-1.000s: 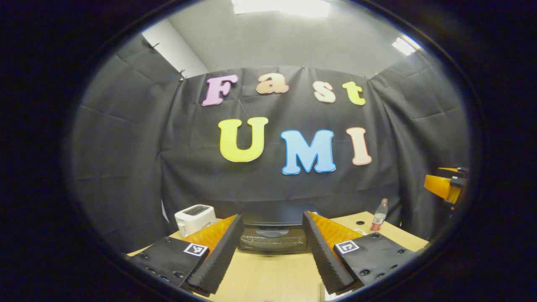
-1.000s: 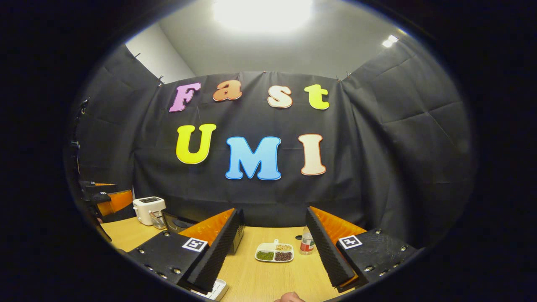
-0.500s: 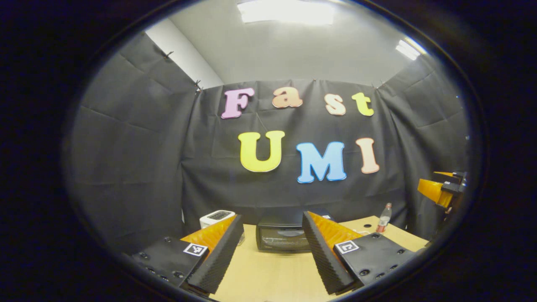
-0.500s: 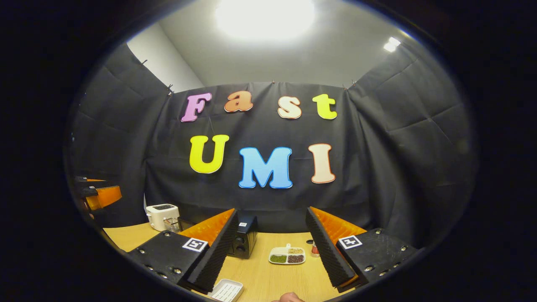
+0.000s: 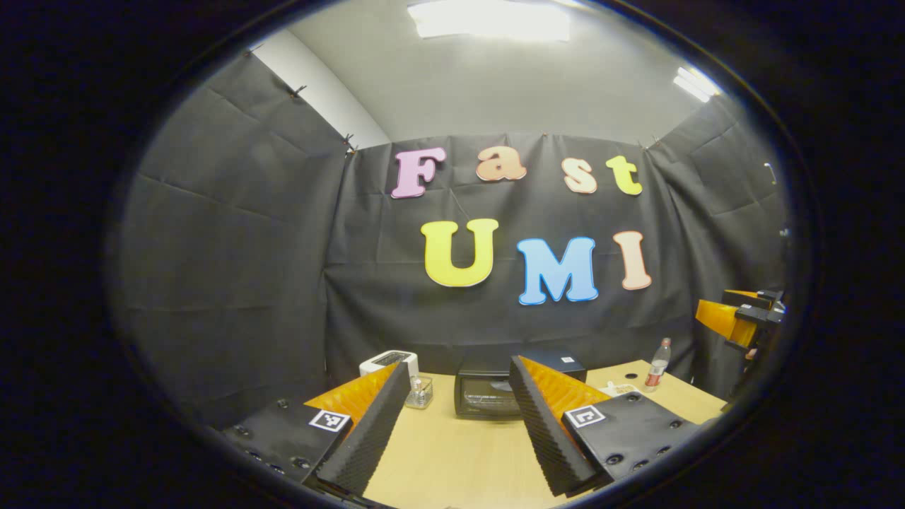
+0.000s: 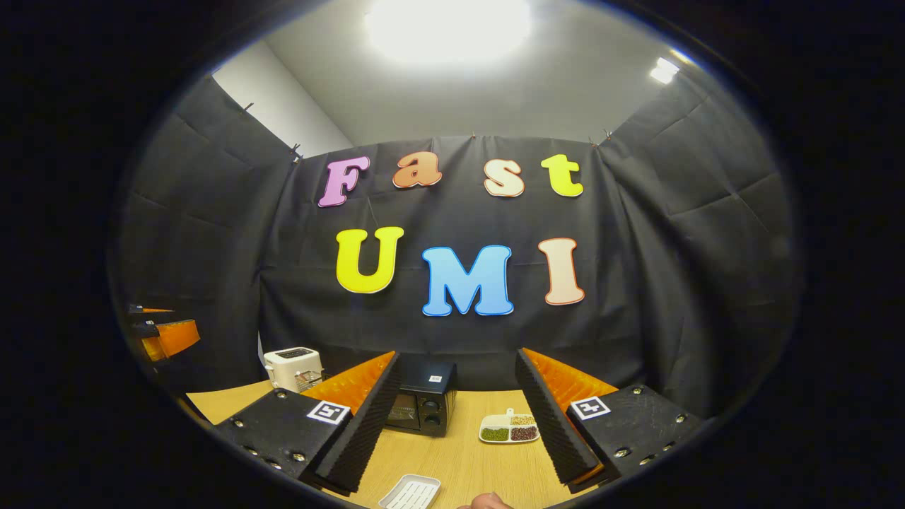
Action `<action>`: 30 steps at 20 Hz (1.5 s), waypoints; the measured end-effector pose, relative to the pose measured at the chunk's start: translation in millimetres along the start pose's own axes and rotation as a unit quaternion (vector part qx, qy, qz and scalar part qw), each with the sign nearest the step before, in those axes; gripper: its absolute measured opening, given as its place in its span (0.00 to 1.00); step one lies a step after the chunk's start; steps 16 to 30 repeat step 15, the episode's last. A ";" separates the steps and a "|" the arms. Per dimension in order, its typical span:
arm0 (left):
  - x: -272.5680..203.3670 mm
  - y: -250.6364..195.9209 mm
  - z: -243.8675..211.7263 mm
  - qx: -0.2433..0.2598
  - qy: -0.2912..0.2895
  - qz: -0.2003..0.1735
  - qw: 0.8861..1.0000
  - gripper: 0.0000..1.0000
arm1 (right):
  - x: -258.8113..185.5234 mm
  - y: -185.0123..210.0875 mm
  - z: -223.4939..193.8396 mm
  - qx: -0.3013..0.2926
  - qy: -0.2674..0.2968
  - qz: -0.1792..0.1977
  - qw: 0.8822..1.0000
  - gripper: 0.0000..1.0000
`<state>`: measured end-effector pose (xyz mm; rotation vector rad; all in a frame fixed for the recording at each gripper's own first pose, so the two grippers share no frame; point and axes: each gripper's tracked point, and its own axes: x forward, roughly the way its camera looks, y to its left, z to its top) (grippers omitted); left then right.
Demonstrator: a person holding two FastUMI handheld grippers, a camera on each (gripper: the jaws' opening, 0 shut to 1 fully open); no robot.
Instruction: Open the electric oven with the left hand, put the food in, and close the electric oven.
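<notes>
both my jaws stand wide apart and grip nothing. my left gripper (image 5: 459, 431) hangs above the wooden table (image 5: 452, 459) with bare tabletop between its fingers. straight ahead, past the fingertips and a little toward the right finger, sits the electric oven (image 5: 488, 392), a dark box whose glass door faces me and looks closed. its long axis runs crosswise to my left jaws, so the door's top edge lies side to side in front of me. it is well apart from the fingertips, not yet within reach.

my right gripper (image 6: 456, 431) is empty too. from it the oven (image 6: 424, 406) lies ahead and off toward the left finger, showing its knob end, with part of it hidden behind that finger. the left hand looks better lined up on the door, which suits the task; opening has not begun.

just ahead of the right jaws, beside the right finger, rests a white divided dish of food (image 6: 509, 429), with green, dark and pale portions. nearer, below the left finger, lies a small white tray (image 6: 410, 491).

left of the oven stands a white toaster (image 5: 387, 362), with a small glass holder (image 5: 418, 392) between them. a bottle (image 5: 658, 364) stands far right near the table's edge. black cloth walls close the booth on three sides, under a pale ceiling with bright lights.
</notes>
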<state>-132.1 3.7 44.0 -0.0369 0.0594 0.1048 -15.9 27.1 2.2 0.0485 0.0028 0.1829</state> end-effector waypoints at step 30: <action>1.9 -10.7 1.8 -0.012 -0.006 -0.014 1.000 0.99 | -3.2 1.7 6.7 -0.010 -0.008 0.002 1.000 0.98</action>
